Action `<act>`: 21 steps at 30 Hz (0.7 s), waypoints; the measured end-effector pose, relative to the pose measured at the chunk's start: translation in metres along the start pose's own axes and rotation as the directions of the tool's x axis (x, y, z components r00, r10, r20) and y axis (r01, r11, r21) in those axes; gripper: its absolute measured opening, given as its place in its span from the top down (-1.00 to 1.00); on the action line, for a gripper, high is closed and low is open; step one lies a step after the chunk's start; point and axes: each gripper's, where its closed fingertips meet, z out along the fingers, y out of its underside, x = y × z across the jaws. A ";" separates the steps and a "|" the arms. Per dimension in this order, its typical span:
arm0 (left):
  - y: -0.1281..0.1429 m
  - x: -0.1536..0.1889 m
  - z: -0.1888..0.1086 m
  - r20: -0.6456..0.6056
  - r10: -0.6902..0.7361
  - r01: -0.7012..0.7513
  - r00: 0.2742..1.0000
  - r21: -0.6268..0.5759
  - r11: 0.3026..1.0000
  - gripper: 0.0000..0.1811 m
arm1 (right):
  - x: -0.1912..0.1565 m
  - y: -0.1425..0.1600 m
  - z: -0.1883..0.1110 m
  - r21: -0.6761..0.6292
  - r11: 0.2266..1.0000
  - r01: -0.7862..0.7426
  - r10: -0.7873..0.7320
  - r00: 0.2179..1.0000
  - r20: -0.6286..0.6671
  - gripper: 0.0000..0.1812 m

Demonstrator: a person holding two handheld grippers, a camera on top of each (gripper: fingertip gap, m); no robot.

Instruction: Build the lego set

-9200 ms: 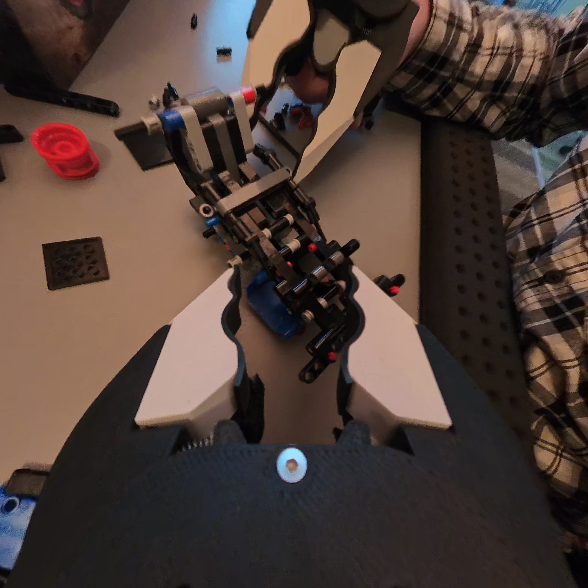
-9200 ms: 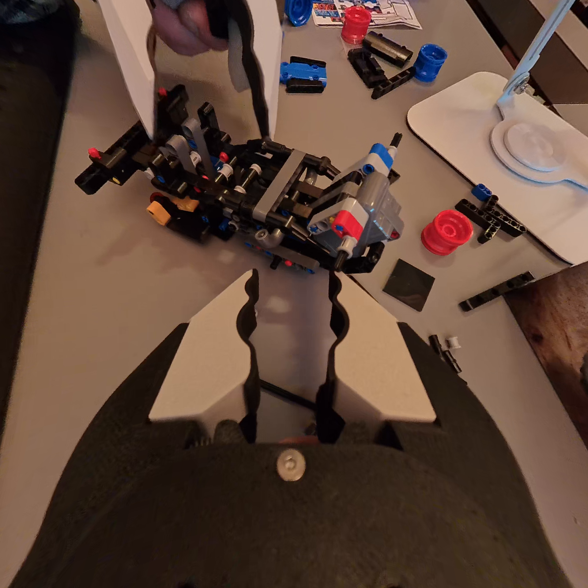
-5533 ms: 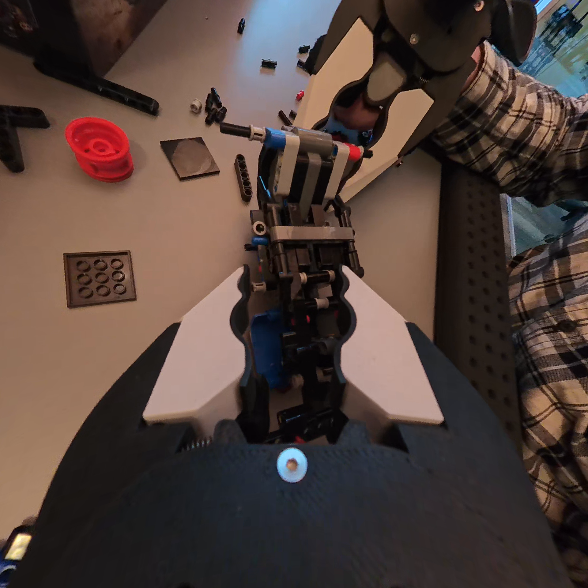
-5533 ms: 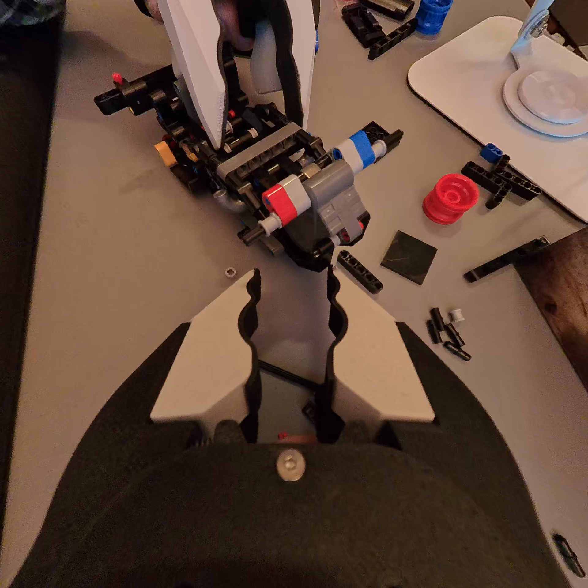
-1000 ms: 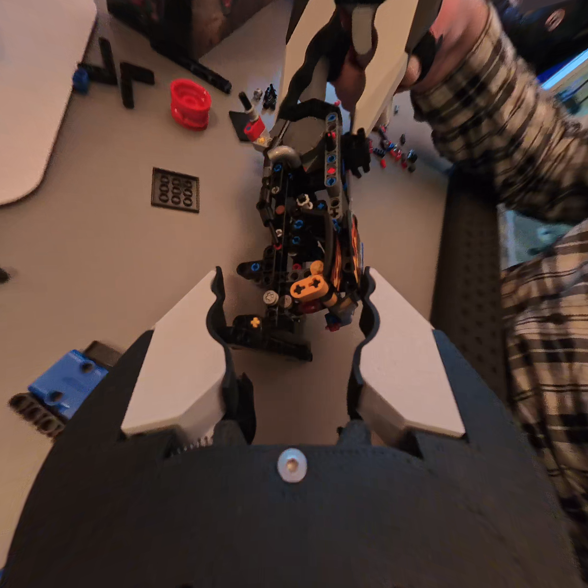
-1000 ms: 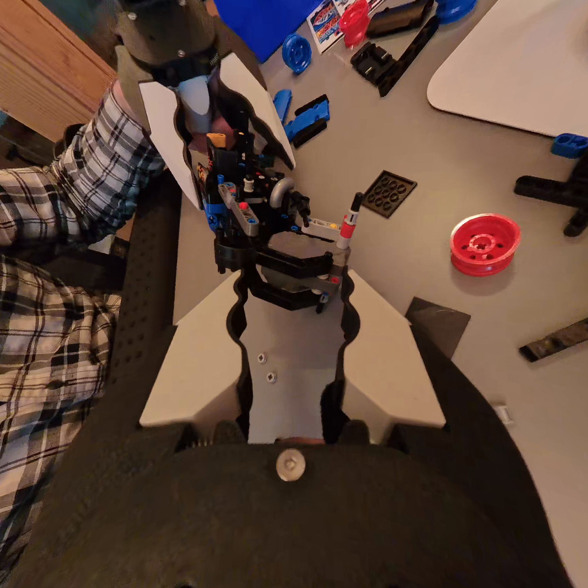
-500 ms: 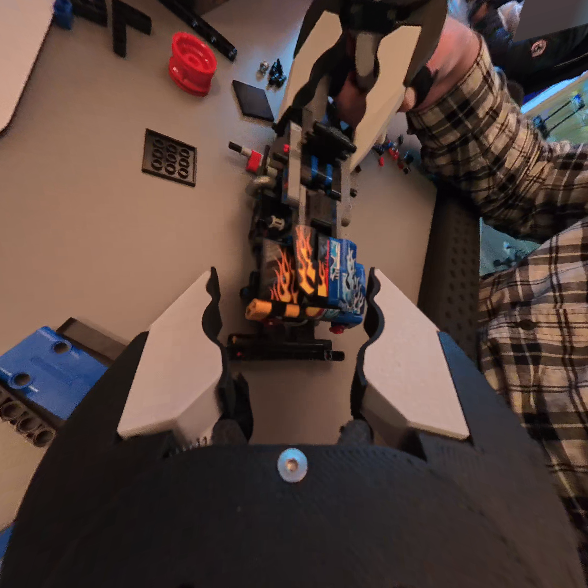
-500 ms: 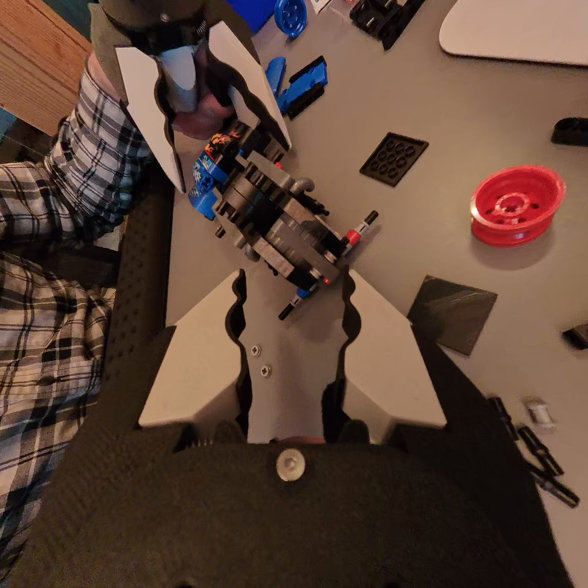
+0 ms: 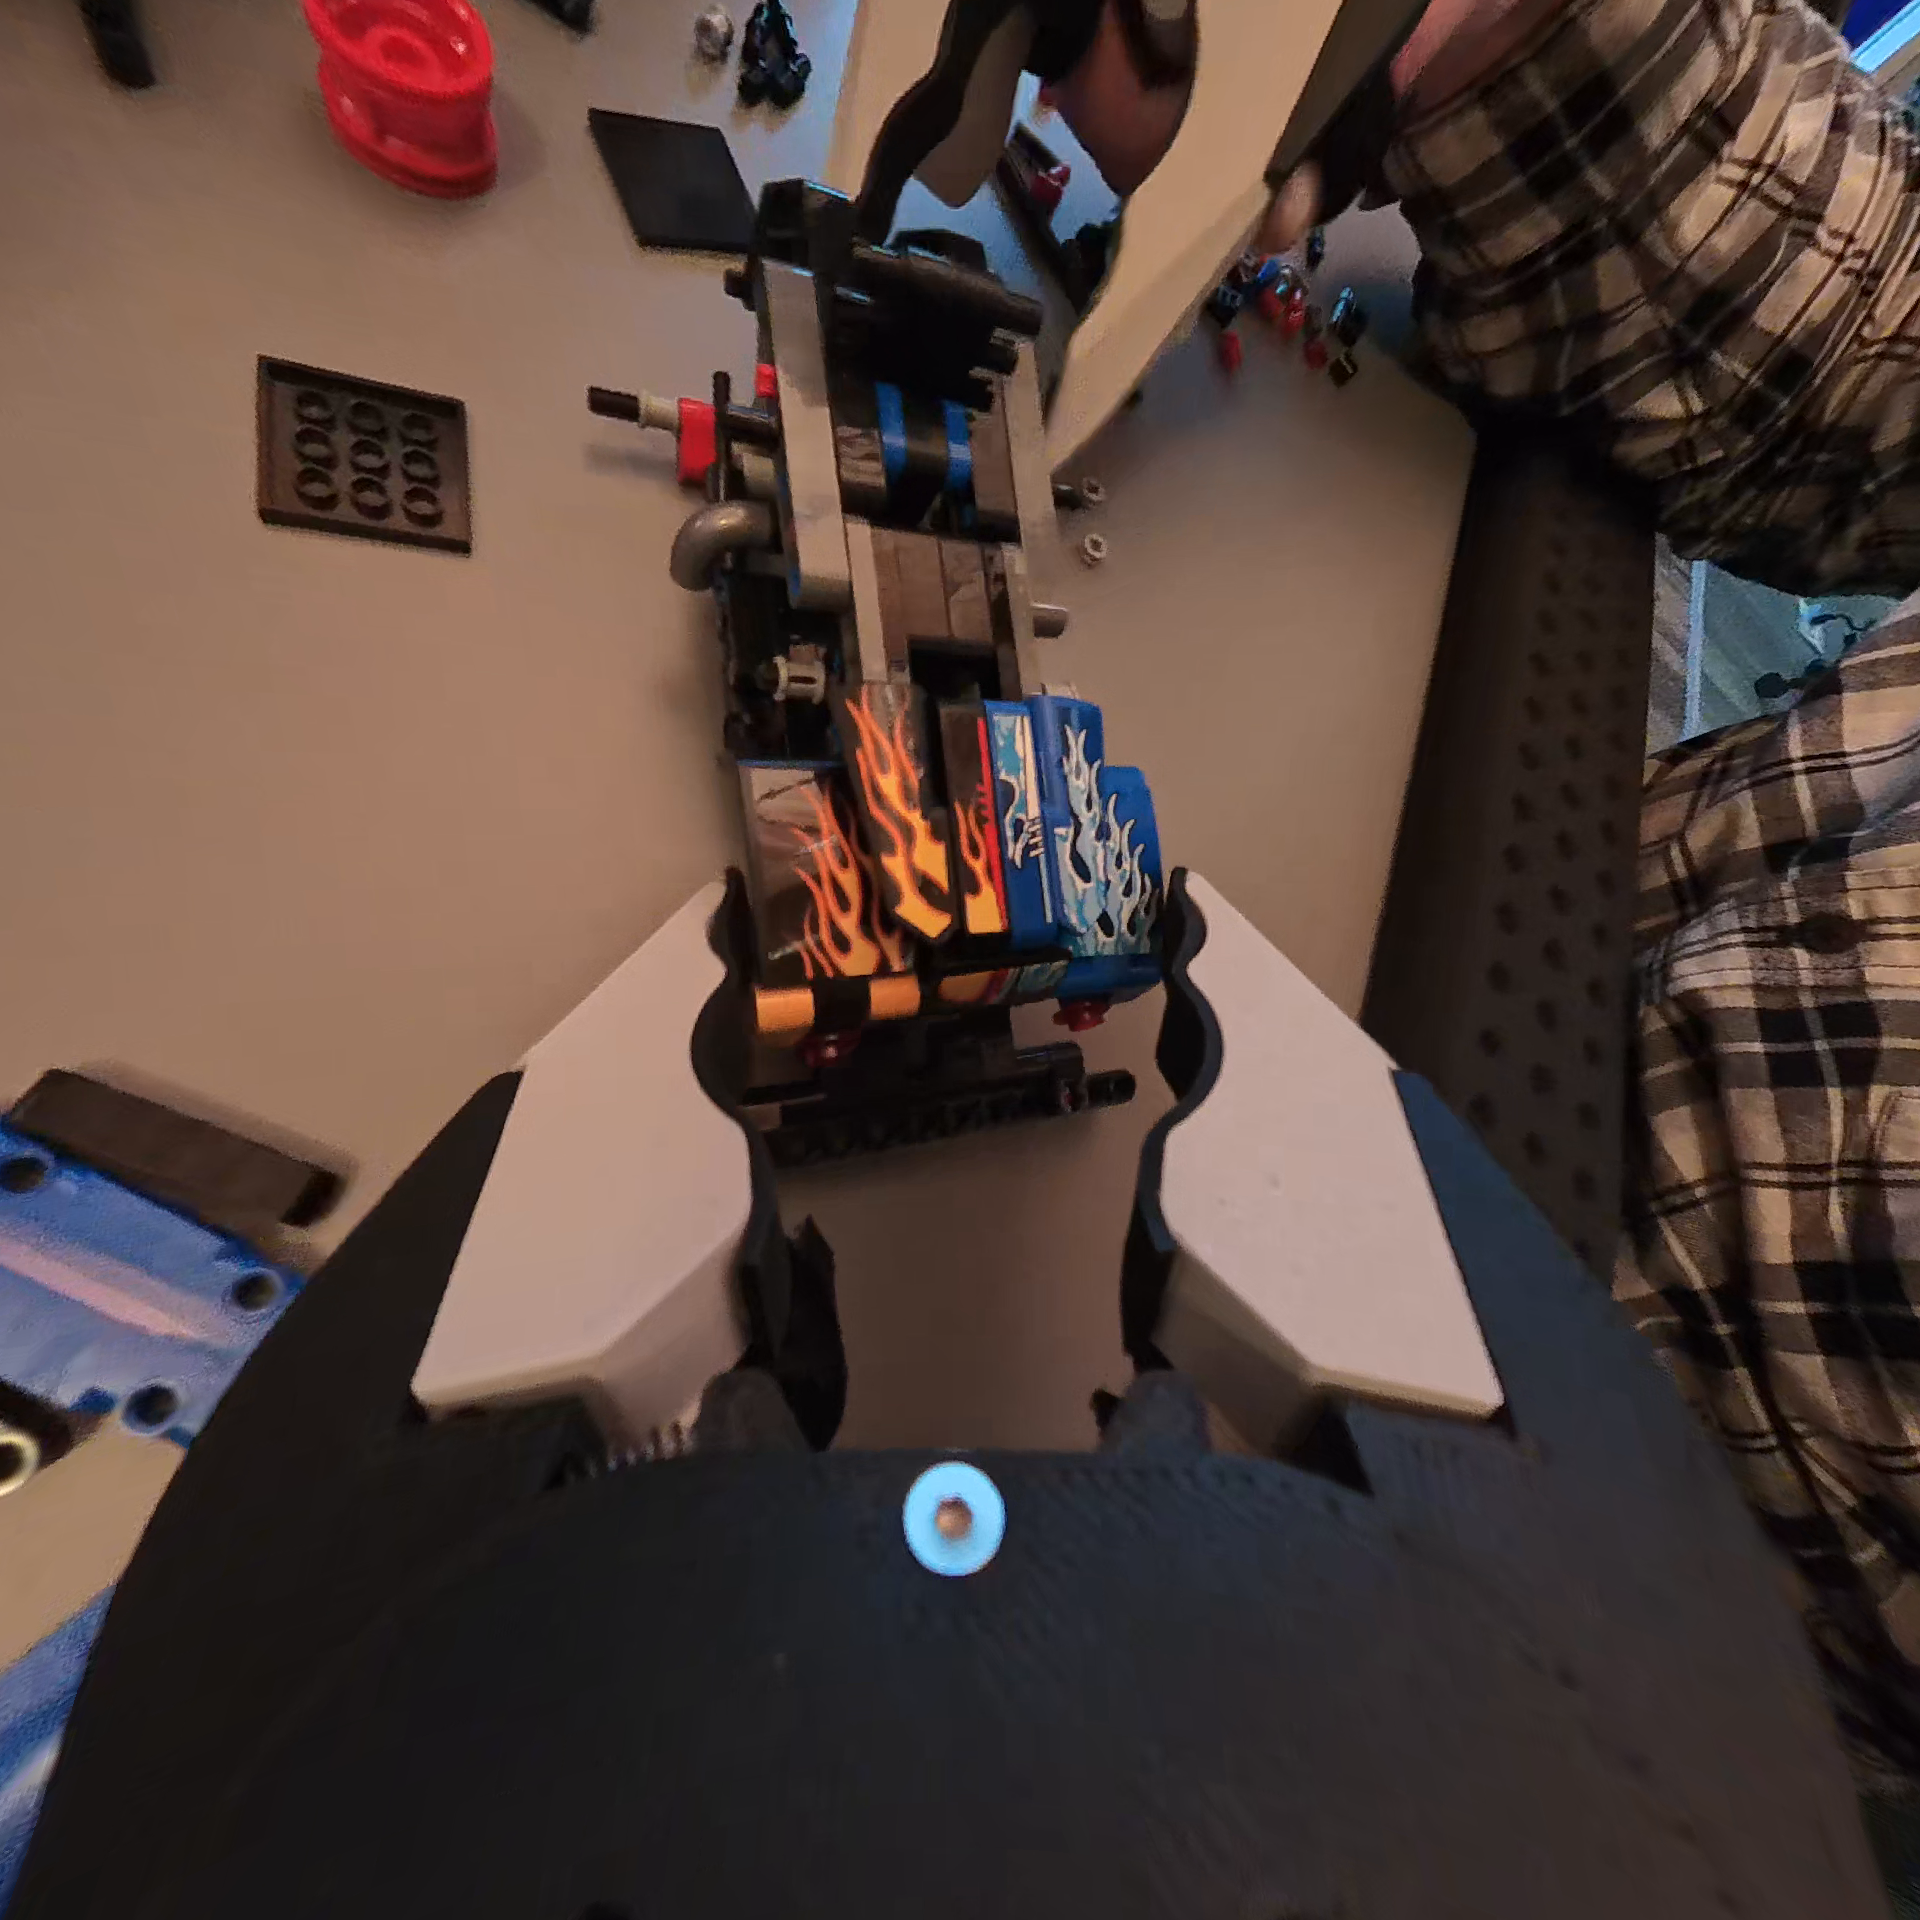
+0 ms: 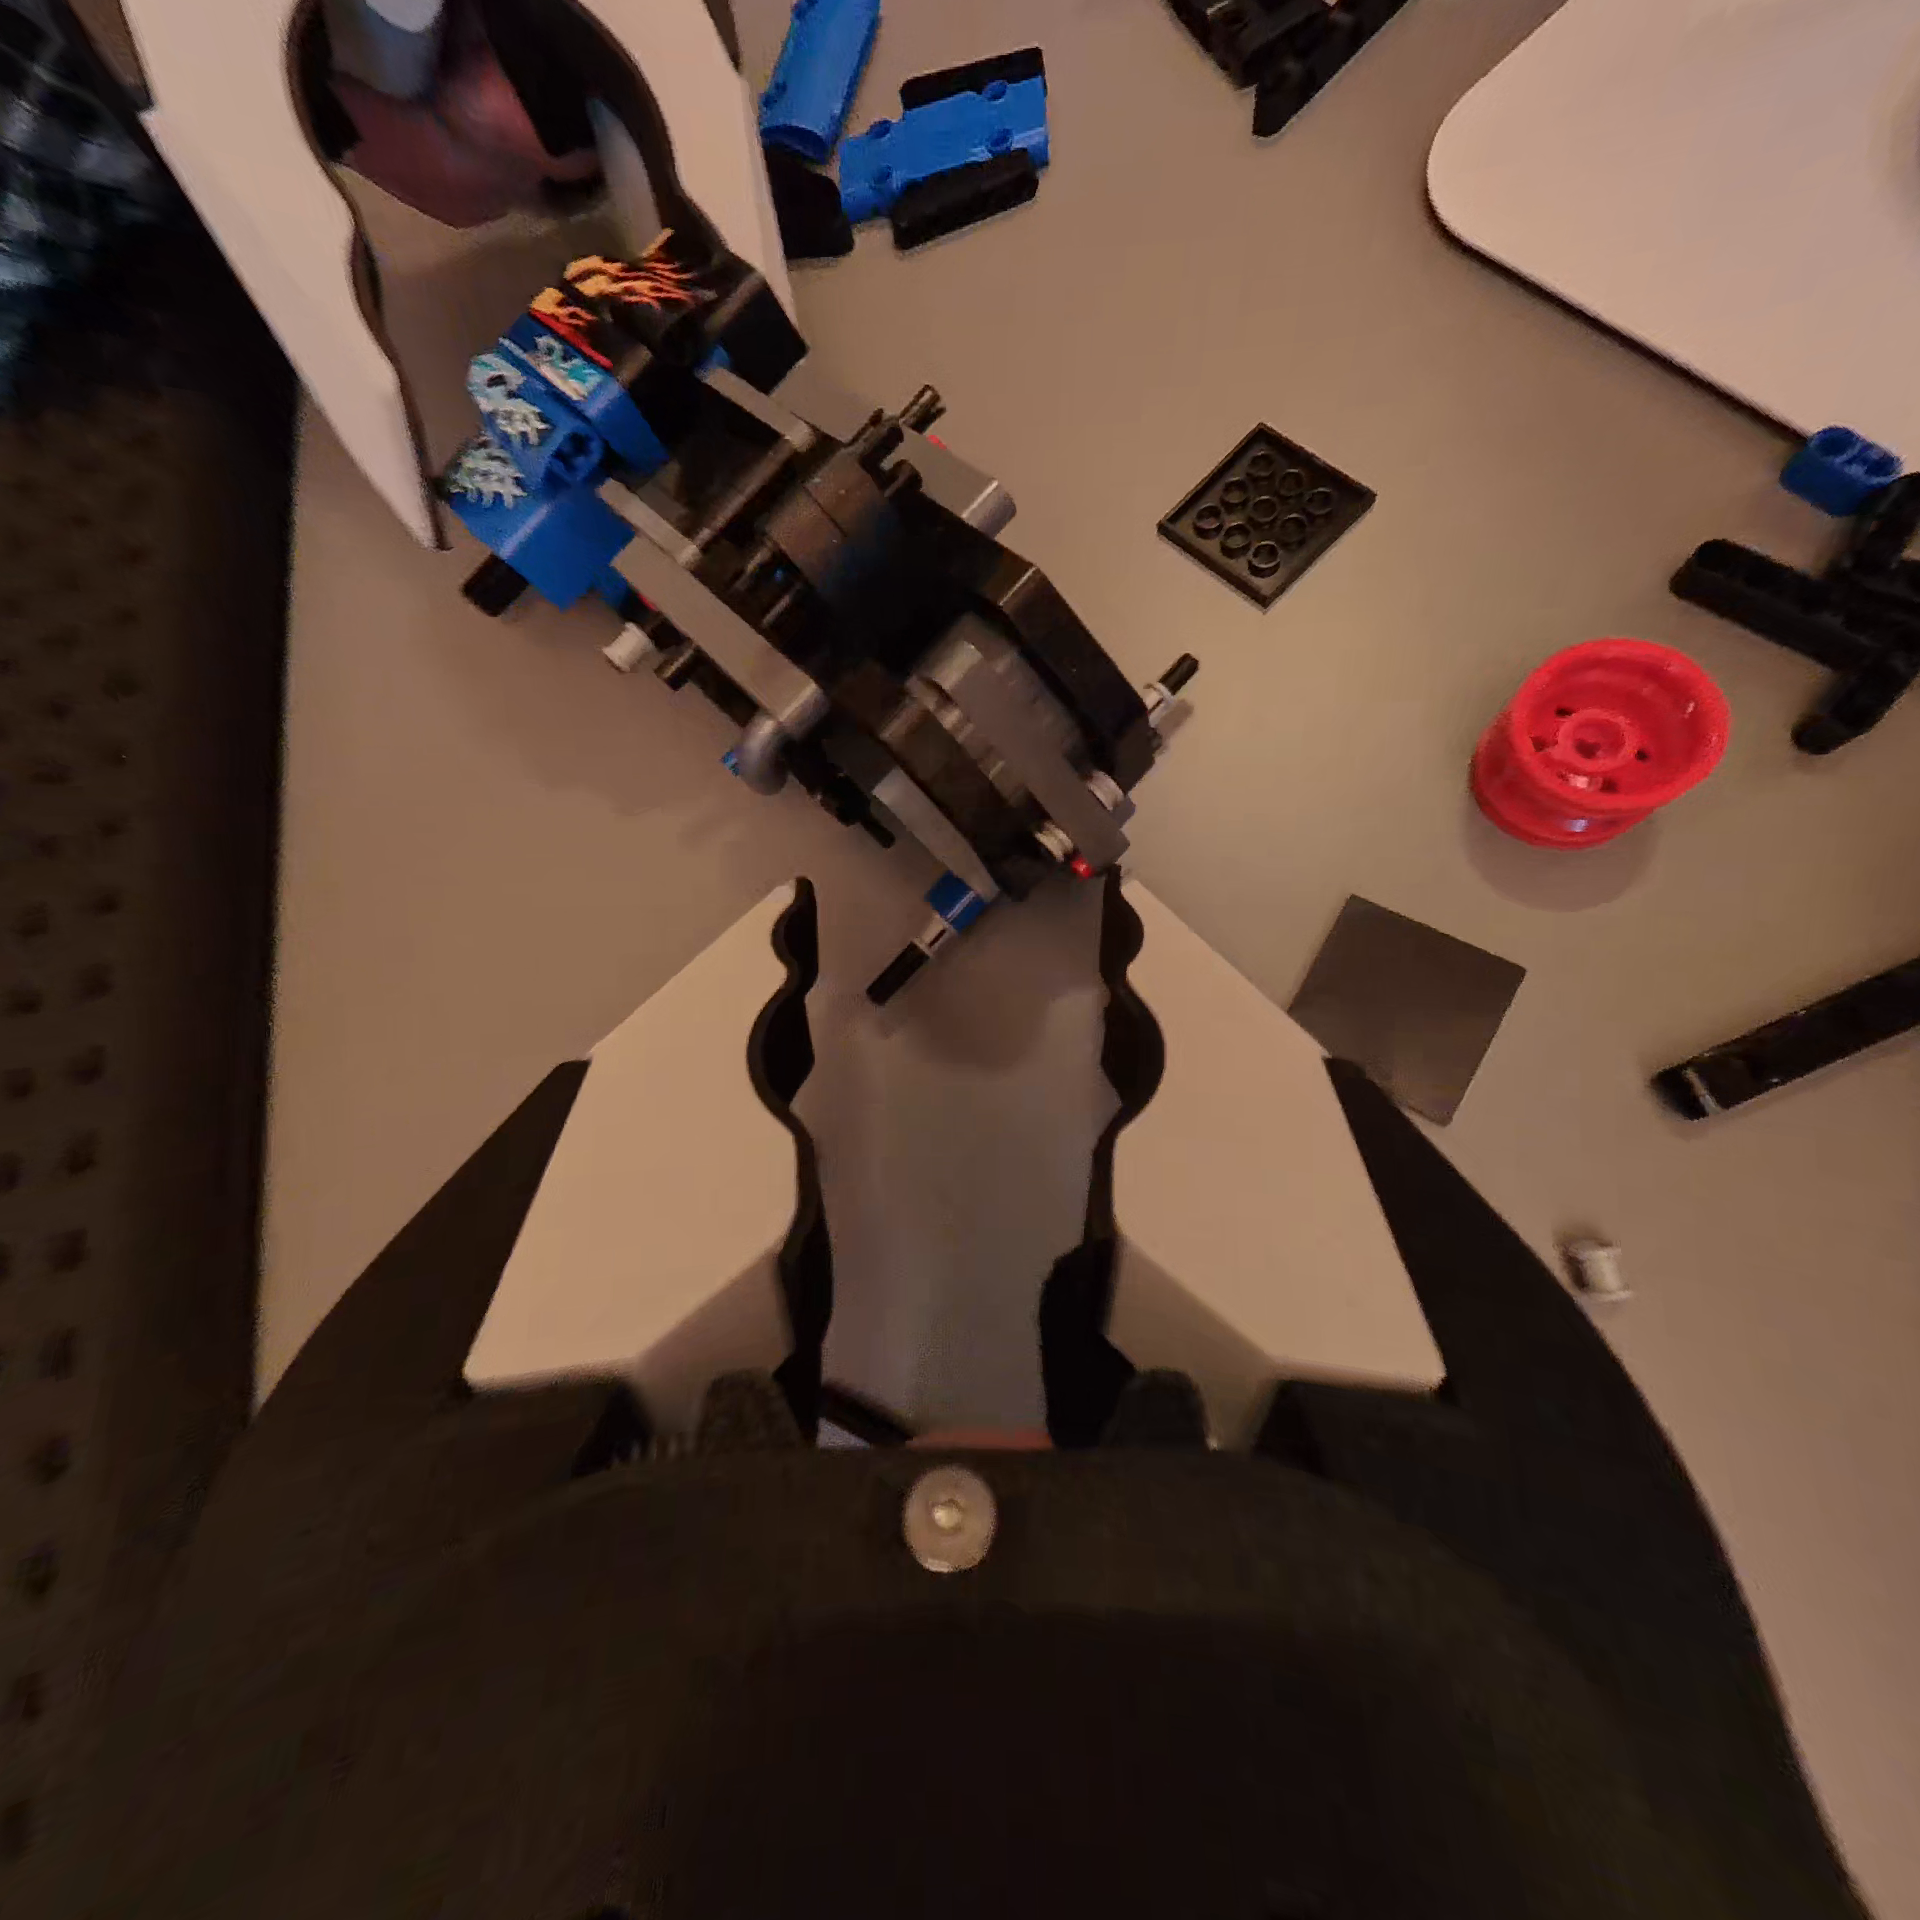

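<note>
The lego car model [image 9: 914,582] lies on the grey table: a black and grey frame with a hood of orange and blue flame panels. My left gripper [image 9: 953,914] has its jaws wide apart and closed against both sides of the hood end. It also shows in the right wrist view [image 10: 603,416], clasping that end of the model [image 10: 831,623]. My right gripper [image 10: 954,904] is open and empty just behind the rear end, with a blue-tipped axle poking between its tips. It shows at the top of the left wrist view [image 9: 966,332], over the rear.
Around the model lie a red wheel [image 10: 1600,743], a black studded plate [image 10: 1262,514], a flat black tile [image 10: 1403,1008], black beams [image 10: 1787,1039] and blue parts [image 10: 940,145]. A white board [image 10: 1714,187] lies far right. A black perforated mat [image 9: 1517,831] borders the table by a plaid sleeve [image 9: 1662,260]. About 12 centimetres separates my left fingertips from my right. My right tips are roughly 6 centimetres from the flat black tile [image 10: 1403,1008]. My left wrist view [image 9: 681,166] looks at it from another angle.
The model was turned from underside up to hood up. My left jaws have narrowed onto its hood end. My right gripper has let go of the rear and drawn back.
</note>
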 end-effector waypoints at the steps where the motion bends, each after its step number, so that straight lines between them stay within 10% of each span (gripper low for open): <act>1: 0.001 0.003 0.001 -0.003 -0.003 0.003 1.000 0.000 1.000 0.15 | 0.001 0.000 0.002 0.000 1.000 0.008 -0.008 1.000 -0.013 0.44; 21: 0.002 0.014 -0.011 -0.012 0.064 -0.063 0.998 0.067 0.996 0.14 | -0.026 0.018 -0.005 -0.043 0.995 0.090 -0.085 0.990 0.109 0.62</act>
